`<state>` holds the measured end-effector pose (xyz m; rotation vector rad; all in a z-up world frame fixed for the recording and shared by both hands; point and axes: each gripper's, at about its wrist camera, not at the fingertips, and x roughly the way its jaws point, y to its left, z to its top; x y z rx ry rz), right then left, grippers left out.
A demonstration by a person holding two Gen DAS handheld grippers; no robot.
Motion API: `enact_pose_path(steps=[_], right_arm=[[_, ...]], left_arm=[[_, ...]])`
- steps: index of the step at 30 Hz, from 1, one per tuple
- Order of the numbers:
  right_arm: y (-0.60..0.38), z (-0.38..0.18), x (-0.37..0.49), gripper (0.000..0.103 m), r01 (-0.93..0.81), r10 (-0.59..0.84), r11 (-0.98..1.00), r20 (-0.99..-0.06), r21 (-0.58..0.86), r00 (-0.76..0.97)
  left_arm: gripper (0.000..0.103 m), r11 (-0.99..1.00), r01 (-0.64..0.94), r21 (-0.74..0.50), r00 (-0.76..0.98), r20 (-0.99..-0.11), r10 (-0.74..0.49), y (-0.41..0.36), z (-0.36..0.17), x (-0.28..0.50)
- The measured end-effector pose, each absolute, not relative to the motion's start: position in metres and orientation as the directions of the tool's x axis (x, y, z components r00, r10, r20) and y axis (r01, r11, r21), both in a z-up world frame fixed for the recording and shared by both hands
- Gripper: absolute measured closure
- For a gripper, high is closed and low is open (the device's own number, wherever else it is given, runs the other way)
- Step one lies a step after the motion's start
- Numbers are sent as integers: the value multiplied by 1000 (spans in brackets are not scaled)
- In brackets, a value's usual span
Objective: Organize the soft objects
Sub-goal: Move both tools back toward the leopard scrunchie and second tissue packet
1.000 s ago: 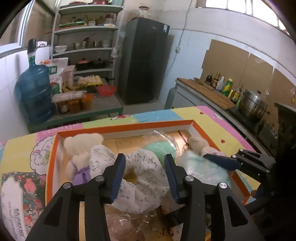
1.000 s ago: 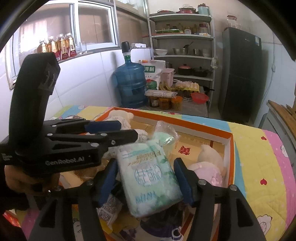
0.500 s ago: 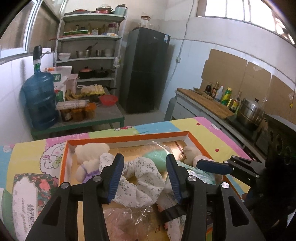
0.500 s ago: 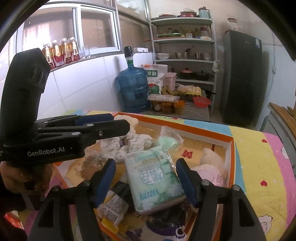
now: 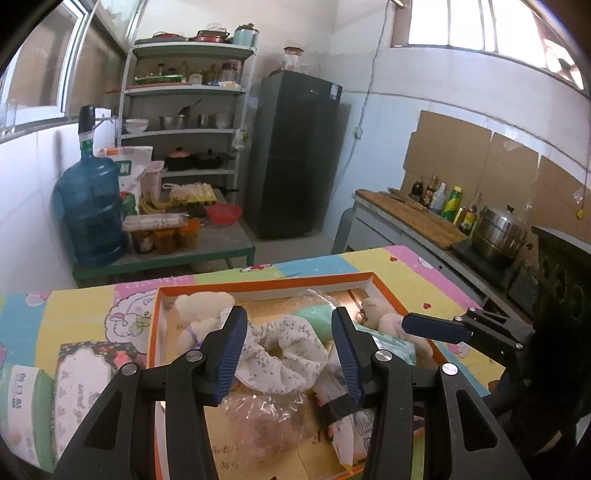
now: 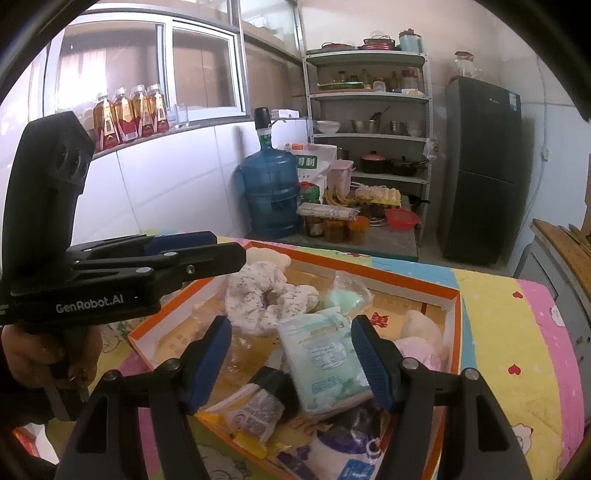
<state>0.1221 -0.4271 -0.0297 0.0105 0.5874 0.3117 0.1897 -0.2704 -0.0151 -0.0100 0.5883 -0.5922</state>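
Soft white floral fabric ring [image 5: 284, 350] lies inside orange-rimmed shallow cardboard box [image 5: 266, 285], beside pale-green tissue pack [image 6: 325, 354]. Left gripper [image 5: 288, 350] and right gripper [image 6: 291, 363] hover above box, jaws apart, empty.

Daylight floods in from the high windows [image 5: 491, 26] in the left wrist view, which are blown out to white, and from the side window [image 6: 147, 70] in the right wrist view, so the room is bright and shadows stay soft. Both pictures bow strongly toward their edges, with black vignetted corners. The near gripper arms are dark and slightly soft; the fridge [image 5: 295, 155] shows faint glare.
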Motion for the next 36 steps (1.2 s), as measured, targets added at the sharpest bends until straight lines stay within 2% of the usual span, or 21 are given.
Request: enact_pose_path(steps=[25,36], right_arm=[[-360,0,78,36,-345,338,935,-518,86,786],[-309,3,66,36,-398,392,911,-520,107,759]], left_arm=[[54,854,476,-209,733,-442,-517,-188,13,130],[54,893,405,-198,797,-401,-451,-125,20,102]])
